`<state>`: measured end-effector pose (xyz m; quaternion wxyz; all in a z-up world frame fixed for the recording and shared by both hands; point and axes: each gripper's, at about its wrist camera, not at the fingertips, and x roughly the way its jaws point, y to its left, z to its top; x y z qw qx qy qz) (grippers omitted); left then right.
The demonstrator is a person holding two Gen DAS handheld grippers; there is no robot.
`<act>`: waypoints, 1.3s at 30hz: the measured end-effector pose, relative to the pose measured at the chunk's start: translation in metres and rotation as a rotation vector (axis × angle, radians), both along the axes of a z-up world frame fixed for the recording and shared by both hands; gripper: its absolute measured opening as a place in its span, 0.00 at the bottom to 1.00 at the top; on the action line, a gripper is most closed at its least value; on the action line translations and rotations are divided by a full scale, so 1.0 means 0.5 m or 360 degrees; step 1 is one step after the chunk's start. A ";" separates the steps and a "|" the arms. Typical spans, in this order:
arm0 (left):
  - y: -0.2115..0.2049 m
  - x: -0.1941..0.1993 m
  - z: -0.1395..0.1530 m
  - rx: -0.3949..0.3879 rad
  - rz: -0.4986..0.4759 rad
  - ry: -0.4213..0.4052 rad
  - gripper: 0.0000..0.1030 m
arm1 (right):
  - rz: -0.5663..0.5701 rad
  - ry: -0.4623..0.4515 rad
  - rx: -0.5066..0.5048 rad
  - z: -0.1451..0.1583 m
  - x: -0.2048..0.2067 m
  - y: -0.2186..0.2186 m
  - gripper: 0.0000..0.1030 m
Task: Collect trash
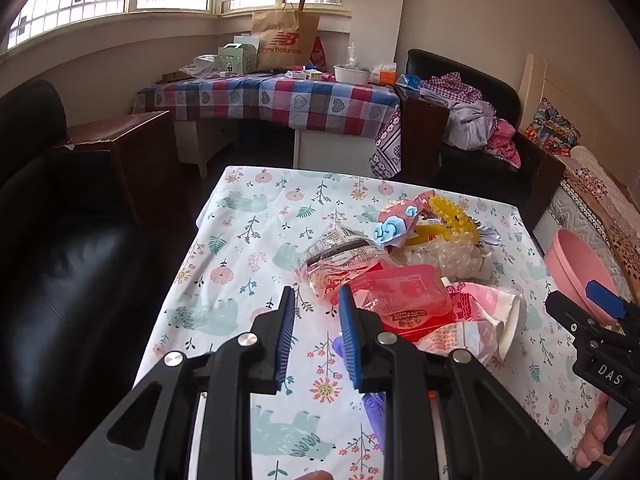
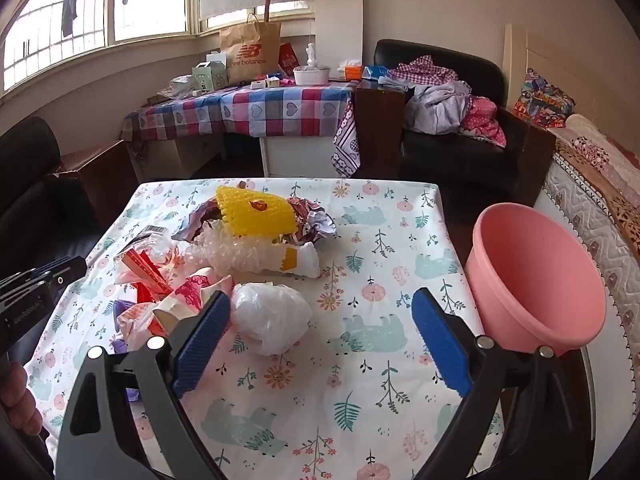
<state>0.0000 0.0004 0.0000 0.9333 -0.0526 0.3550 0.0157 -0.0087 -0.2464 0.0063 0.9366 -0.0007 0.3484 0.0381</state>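
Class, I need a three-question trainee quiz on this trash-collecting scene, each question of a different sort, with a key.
1. True or false: the pink basin holds trash.
2. Which gripper's fingers are spread wider: A left gripper, B right gripper?
3. Fill in: the white plastic bag lies nearest the ____ gripper.

Key: 1 false, nothing shows inside it; 2 B; 3 right.

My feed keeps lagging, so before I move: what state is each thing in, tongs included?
Left tongs: narrowly open, holding nothing.
Right tongs: wide open, empty.
Pink basin: tilted at the table's right edge, nothing visible inside.
White plastic bag: crumpled, loose on the cloth between the right tongs.
Paper cup: crushed, on its side.
Yellow mesh: atop the trash pile.
Bubble wrap: scrunched, in the pile.
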 end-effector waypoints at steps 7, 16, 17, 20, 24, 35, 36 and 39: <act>0.000 0.000 0.000 0.0003 0.0003 0.0004 0.21 | 0.0004 -0.0005 0.0008 -0.003 -0.002 0.000 0.90; -0.001 -0.001 0.002 0.0006 0.0017 0.0008 0.21 | 0.0013 -0.0012 0.0011 -0.001 -0.005 -0.001 0.90; -0.002 -0.001 0.003 0.0005 0.0017 0.0008 0.21 | 0.0018 -0.0013 0.0015 0.002 -0.009 -0.001 0.90; 0.001 -0.005 -0.003 0.0001 0.0016 0.0010 0.21 | 0.0025 -0.0012 0.0024 -0.003 -0.009 0.007 0.90; -0.004 -0.007 -0.005 0.0008 0.0015 0.0010 0.21 | 0.0029 -0.0028 0.0021 -0.001 -0.011 0.007 0.90; 0.004 -0.002 -0.003 -0.0009 0.0014 0.0023 0.21 | 0.0048 -0.0032 0.0048 0.000 -0.018 0.005 0.90; 0.004 -0.003 -0.002 -0.0008 0.0014 0.0024 0.21 | 0.0051 -0.0034 0.0053 0.000 -0.019 0.005 0.89; 0.002 -0.005 0.001 -0.0005 0.0010 0.0018 0.21 | 0.0054 -0.0038 0.0050 0.000 -0.018 0.005 0.86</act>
